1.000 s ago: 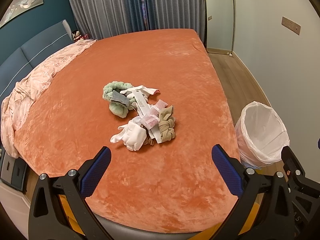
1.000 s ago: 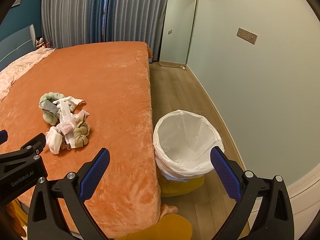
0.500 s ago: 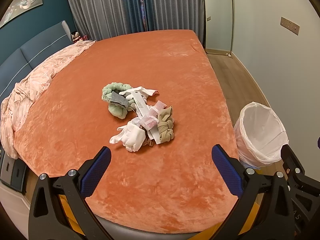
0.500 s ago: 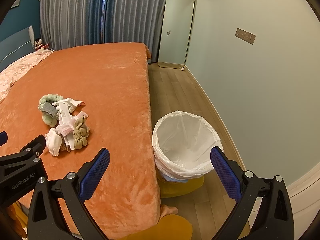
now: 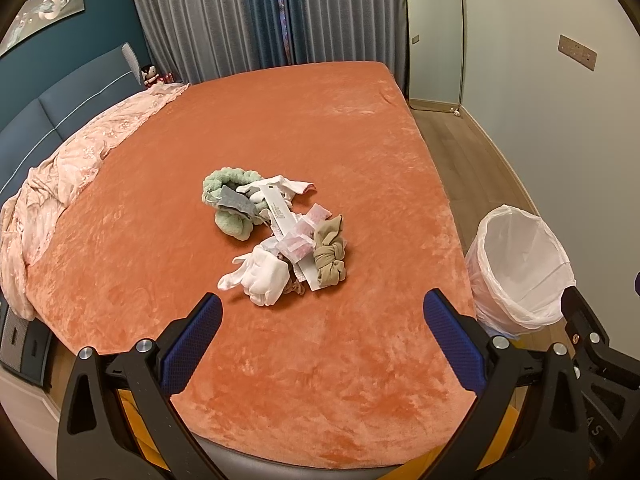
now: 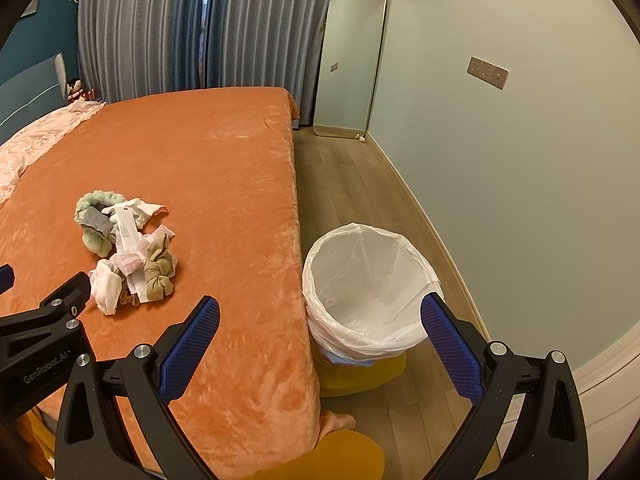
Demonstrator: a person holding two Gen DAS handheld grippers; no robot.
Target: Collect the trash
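Observation:
A small pile lies on the orange bed [image 5: 320, 120]: a green scrunchie [image 5: 230, 200], a white paper strip [image 5: 280, 210], pink-white wrappers [image 5: 298, 242], an olive knotted cloth [image 5: 329, 254] and a white sock [image 5: 264, 278]. The pile also shows in the right wrist view [image 6: 128, 248]. A bin with a white liner [image 6: 368, 284] stands on the floor beside the bed; it shows in the left wrist view too [image 5: 518, 268]. My left gripper [image 5: 322, 344] is open and empty, short of the pile. My right gripper [image 6: 320, 348] is open and empty, near the bin.
A pink blanket [image 5: 60, 184] lies along the bed's left side by the blue headboard [image 5: 48, 120]. Grey curtains [image 6: 160, 40] and a leaning mirror [image 6: 348, 60] stand at the far wall. Yellow slippers [image 6: 360, 372] sit under the bin on the wood floor.
Both views have shifted slightly; the pile and bin sit a little lower and nearer in frame. Both grippers stay open and empty.

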